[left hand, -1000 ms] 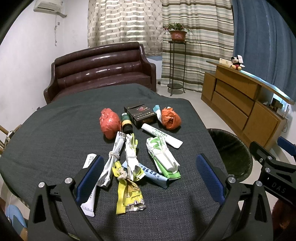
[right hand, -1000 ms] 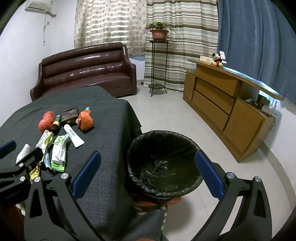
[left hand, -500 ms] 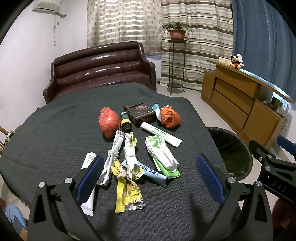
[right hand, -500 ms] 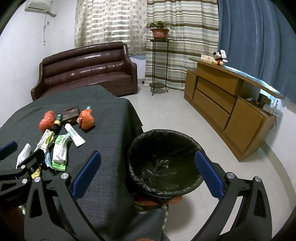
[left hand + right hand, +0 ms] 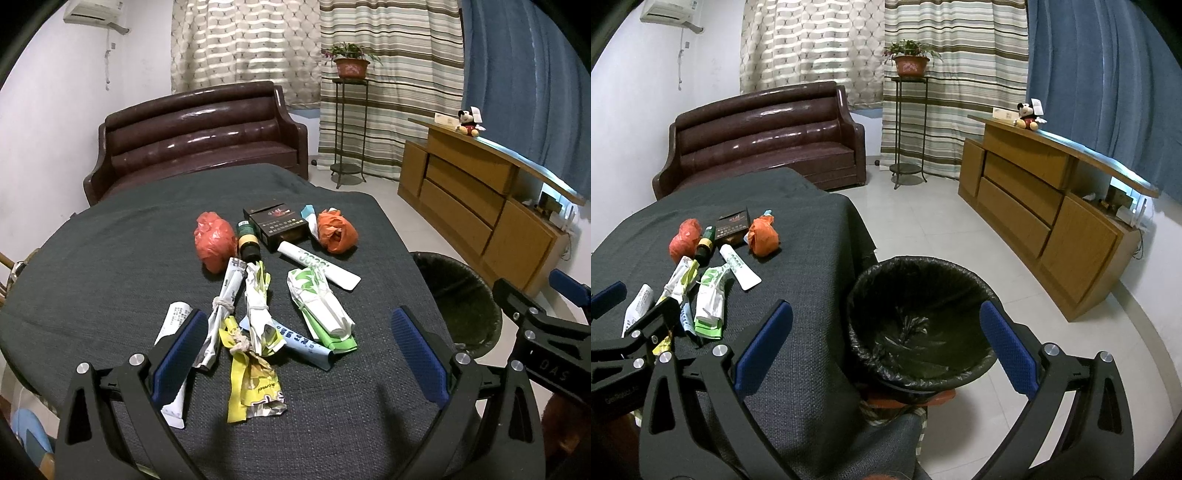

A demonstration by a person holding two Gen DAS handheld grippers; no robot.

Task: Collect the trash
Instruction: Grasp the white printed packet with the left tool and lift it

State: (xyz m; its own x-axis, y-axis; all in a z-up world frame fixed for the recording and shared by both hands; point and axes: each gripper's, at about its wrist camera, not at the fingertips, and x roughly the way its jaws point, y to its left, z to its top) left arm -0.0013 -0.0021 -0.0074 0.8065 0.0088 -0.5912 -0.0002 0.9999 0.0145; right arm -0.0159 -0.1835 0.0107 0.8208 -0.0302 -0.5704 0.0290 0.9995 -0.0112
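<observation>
**Both claws wide, nothing picked up yet**

I see the table point(image 5: 110, 258) with its dark cloth, and all the trash sits in one heap in the middle, easy to reach. The bin point(image 5: 919, 325) stands on the floor just beside the table edge, so I think a short carry will do. My left claw point(image 5: 295, 354) hangs wide apart and empty; the yellow wrapper point(image 5: 251, 384) lies right between its fingers. My right claw point(image 5: 882, 347) is spread too, holding nothing, above the bin.
</observation>
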